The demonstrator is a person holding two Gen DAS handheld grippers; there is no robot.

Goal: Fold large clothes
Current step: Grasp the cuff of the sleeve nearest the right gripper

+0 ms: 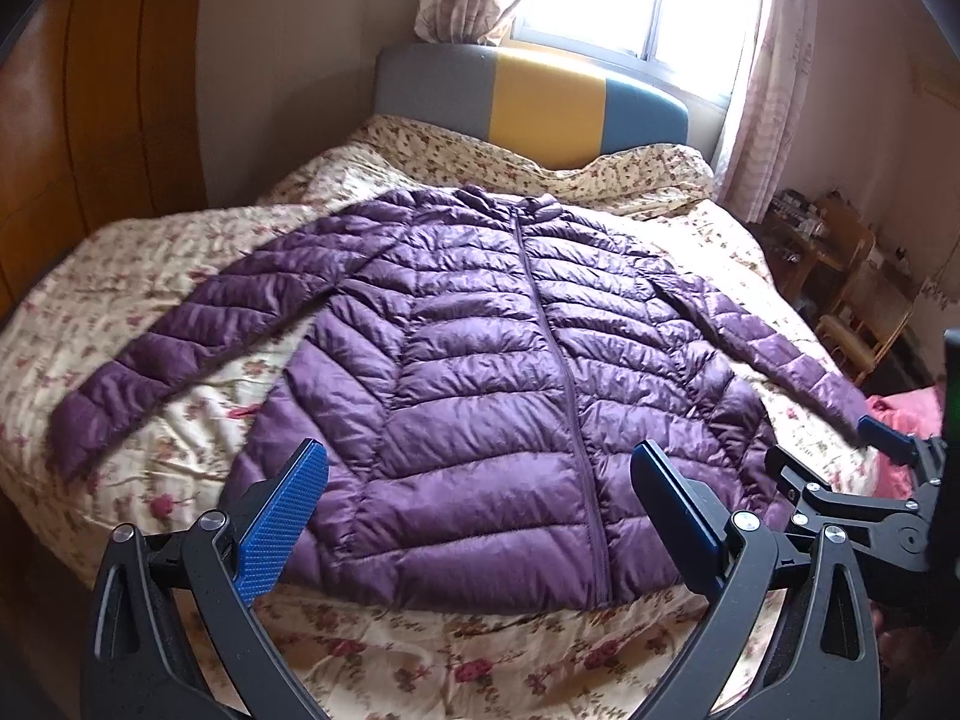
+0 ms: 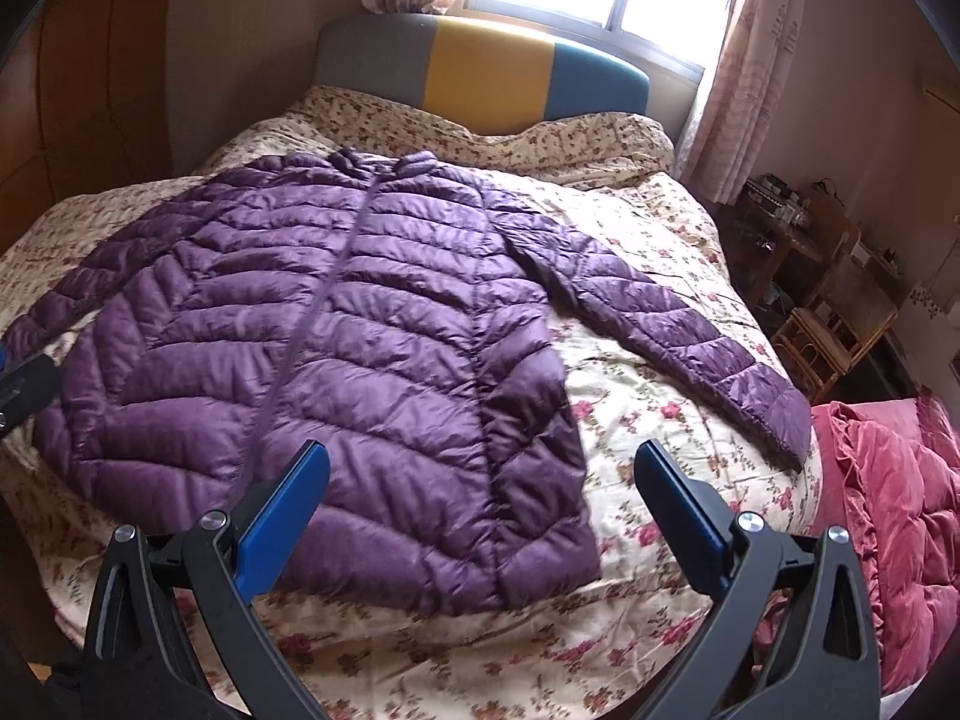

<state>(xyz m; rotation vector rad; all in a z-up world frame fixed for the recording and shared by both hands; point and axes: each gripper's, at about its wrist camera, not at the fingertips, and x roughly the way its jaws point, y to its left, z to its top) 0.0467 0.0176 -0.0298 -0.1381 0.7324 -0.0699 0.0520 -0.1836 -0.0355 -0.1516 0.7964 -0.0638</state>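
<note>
Both hand-held grippers, left (image 1: 480, 516) and right (image 2: 480, 516), gape wide, empty; the slippery jacket (image 2: 336, 348) may slide when pinched.

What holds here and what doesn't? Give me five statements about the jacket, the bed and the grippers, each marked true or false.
1. The purple jacket lies spread flat on the floral bedspread, both sleeves out to the sides. True.
2. The left gripper is clamped on the hem. False: its jaws are open, holding nothing.
3. The jacket is zipped shut. True.
4. The right gripper holds a sleeve. False: it is open and empty above the hem.
5. The headboard is plain white. False: it has grey, yellow and blue panels.
</note>
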